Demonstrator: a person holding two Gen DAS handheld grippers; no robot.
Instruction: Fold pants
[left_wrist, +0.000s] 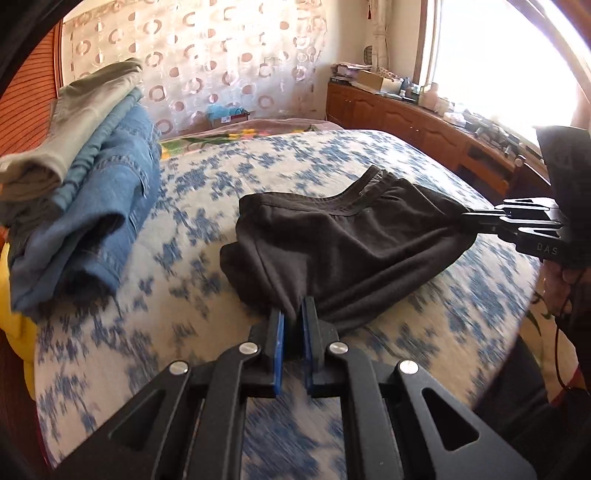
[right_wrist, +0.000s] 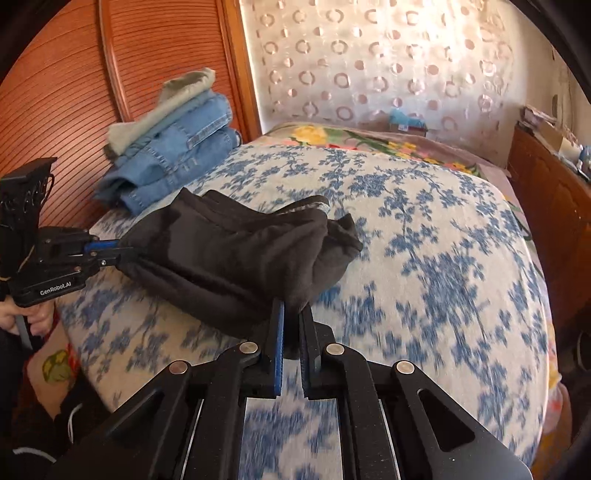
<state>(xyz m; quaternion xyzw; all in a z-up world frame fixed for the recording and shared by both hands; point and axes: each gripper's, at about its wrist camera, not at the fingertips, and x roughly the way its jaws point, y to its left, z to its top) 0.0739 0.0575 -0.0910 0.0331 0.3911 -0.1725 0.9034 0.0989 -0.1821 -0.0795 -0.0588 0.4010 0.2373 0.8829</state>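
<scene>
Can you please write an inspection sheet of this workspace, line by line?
Surface: bed cover, white with blue flowers.
Job's things: black pants, folded into a bundle, lying on the cover.
Clutter: stack of folded clothes at the bed's edge, jeans with a grey-green piece on top.
Grippers: left gripper shut on the pants' near edge; right gripper shut on another edge. Both jaws pinch cloth.
Cables: thin dark cord beside the hand holding the right gripper.
Surroundings: wooden panel, patterned curtain, wooden cabinet with small items, bright window.
</scene>
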